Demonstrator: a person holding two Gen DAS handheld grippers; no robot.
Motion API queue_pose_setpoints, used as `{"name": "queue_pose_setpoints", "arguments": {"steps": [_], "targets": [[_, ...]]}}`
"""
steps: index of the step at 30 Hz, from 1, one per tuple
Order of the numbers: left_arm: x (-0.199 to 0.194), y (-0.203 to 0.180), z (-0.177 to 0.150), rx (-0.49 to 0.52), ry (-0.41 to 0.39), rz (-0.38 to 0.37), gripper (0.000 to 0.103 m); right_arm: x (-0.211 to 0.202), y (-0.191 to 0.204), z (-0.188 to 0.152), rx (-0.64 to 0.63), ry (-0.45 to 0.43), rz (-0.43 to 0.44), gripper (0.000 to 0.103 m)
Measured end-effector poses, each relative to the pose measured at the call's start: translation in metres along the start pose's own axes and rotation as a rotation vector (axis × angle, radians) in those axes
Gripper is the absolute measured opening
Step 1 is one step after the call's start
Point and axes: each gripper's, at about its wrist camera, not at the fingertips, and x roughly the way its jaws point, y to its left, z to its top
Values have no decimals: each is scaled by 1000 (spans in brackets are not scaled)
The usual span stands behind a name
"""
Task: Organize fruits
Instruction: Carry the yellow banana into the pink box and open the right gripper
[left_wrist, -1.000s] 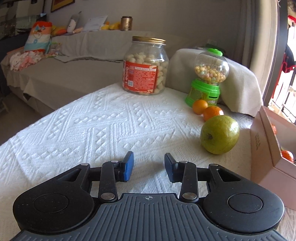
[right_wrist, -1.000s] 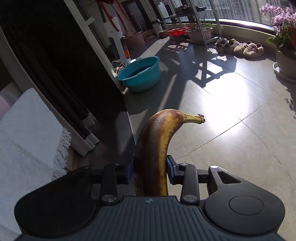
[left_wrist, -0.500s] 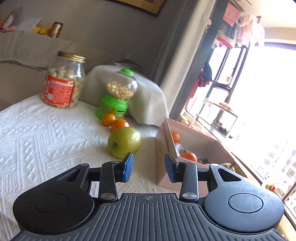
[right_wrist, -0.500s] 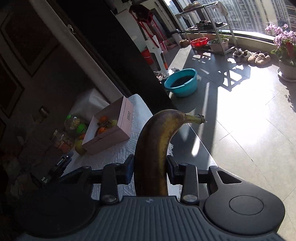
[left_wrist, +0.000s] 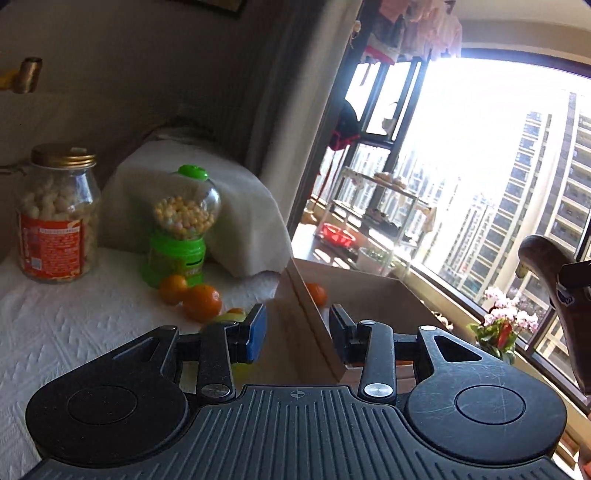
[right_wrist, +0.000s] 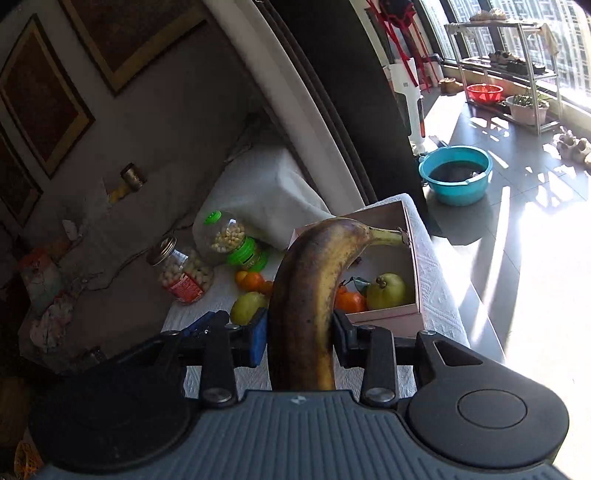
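Above the tabletop's window-side end, right gripper (right_wrist: 300, 341) jaws clamped on a banana (right_wrist: 310, 295), stem up. Box (right_wrist: 412, 258) sits at that end, holding a pear (right_wrist: 391, 291) and oranges (right_wrist: 349, 300). Left gripper (left_wrist: 297, 326) jaws slightly apart, gripping nothing, over the box wall. Two more oranges (left_wrist: 201, 301) by the green dispenser (left_wrist: 177, 254).

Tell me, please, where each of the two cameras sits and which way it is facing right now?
Left wrist: on the left gripper, low over the table, facing the box and window; only its own empty fingers show.
Right wrist: on the right gripper, high, looking down at the table; its fingers clamp the banana.
Shared: box, candy dispenser, jar, oranges, and the banana at the left view's right edge.
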Motion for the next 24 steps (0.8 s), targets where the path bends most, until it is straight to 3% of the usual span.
{"name": "queue_pose_setpoints", "arguments": {"steps": [5,12,16,18,20,22,24], "targets": [[11,36,-1,-95,3,72,42,109,9,53,-66,41,-75,35],[8,70,-21,-216,94,134,41,206,-19,75,-55,168,-182,35],[11,69,-17,-172,179,106,42,230,-38,73,-38,243,-197,37],[13,64,-10,-106,222,99,42,233,-45,70,-15,282,-165,40],[12,62,-2,-65,241,100,42,220,-44,70,-25,246,-121,45],[12,61,4,-56,253,90,42,198,-36,69,-52,176,-118,62],[18,55,13,-41,265,70,41,174,-26,64,-112,109,-137,68]]}}
